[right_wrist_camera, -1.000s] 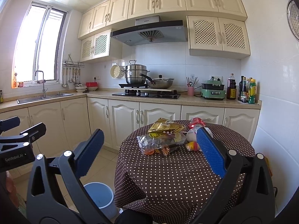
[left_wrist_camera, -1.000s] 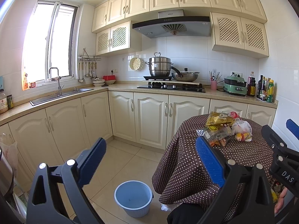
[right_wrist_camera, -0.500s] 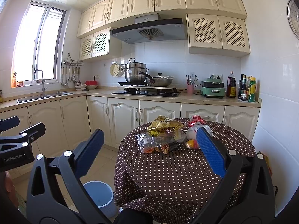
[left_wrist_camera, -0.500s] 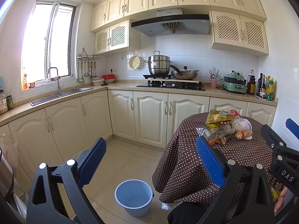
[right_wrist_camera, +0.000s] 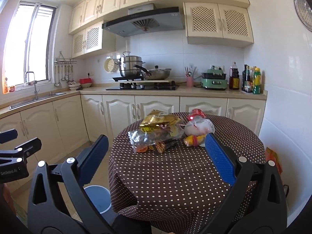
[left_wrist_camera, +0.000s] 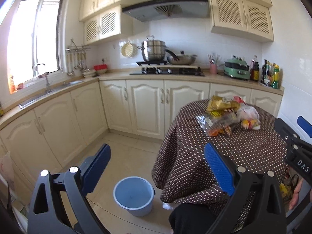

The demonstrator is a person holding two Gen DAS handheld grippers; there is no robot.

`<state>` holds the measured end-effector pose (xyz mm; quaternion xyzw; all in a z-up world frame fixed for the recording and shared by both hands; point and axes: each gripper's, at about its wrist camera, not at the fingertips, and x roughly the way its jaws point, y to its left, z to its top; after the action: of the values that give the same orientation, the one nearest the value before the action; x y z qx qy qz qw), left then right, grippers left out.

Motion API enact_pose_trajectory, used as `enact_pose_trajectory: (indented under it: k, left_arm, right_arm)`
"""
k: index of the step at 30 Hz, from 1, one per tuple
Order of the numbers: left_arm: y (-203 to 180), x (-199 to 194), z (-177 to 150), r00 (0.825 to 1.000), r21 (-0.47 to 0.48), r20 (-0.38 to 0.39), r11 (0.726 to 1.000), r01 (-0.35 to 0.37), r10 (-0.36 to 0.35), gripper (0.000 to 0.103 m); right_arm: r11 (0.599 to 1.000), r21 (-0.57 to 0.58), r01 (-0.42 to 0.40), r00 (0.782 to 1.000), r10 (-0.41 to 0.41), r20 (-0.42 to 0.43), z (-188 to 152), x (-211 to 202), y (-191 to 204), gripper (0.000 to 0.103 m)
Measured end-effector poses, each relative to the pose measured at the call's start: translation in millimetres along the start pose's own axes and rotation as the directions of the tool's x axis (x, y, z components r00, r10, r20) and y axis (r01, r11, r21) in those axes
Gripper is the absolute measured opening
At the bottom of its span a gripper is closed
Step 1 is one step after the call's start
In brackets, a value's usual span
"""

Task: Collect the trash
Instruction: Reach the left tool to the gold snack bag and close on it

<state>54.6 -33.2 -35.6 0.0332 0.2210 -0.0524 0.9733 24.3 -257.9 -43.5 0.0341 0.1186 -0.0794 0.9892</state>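
Both grippers are spread wide and hold nothing. The left gripper (left_wrist_camera: 156, 167) hangs above one blue bucket (left_wrist_camera: 134, 195) on the floor; the right gripper (right_wrist_camera: 156, 156) faces the polka-dot counter (right_wrist_camera: 175, 175). Ahead of its fingers (right_wrist_camera: 218, 156), apart from them, lie four pieces of trash bunched together: a clear snack bag (right_wrist_camera: 154, 138), a gold wrapper (right_wrist_camera: 158, 120), a white plastic bag (right_wrist_camera: 198, 127) and a red packet (right_wrist_camera: 196, 113).

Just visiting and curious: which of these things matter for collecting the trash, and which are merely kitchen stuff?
For the job: gold snack bag, clear wrapper, white plastic bag, blue bucket.

Just there: steamer pot, wok, green cooker, bottles.
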Motion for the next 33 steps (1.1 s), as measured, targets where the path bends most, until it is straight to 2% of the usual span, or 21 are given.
enact_pose_trajectory:
  k: [6,10,13,17,22,25,28,33]
  left_arm:
    - [-27,63,8,0.991,0.039,-0.091,0.994,0.103,-0.099,0.095]
    - [-49,98,24,0.982,0.057,-0.109,0.985,0.162,-0.155,0.095]
    - [-73,120,39,0.980,0.118,-0.088,0.975,0.189,-0.179,0.095]
    - [-117,155,56,0.964,0.210,-0.106,0.943,0.260,-0.242,0.095]
    - [-170,189,65,0.951,0.307,-0.120,0.900,0.309,-0.286,0.095]
    - [-199,206,65,0.947,0.368,-0.128,0.873,0.321,-0.294,0.095]
    - [-226,227,65,0.960,0.428,-0.126,0.859,0.280,-0.250,0.095]
    - [-248,253,71,0.970,0.469,-0.117,0.849,0.243,-0.212,0.095]
  right_arm:
    - [0.997,0.029,0.068,0.997,-0.066,-0.046,-3,40,-27,0.097]
    - [0.993,0.070,0.091,0.993,-0.085,-0.087,-2,70,-46,0.097]
    - [0.988,0.093,0.121,0.987,-0.110,-0.113,-2,89,-58,0.097]
    - [0.981,0.143,0.132,0.980,-0.108,-0.168,-2,118,-79,0.097]
    - [0.962,0.224,0.159,0.973,-0.114,-0.202,2,145,-110,0.097]
    - [0.945,0.271,0.180,0.968,-0.121,-0.220,2,158,-127,0.097]
    - [0.930,0.321,0.178,0.965,-0.101,-0.243,0,170,-140,0.097]
    - [0.916,0.364,0.169,0.959,-0.066,-0.277,-4,188,-153,0.097]
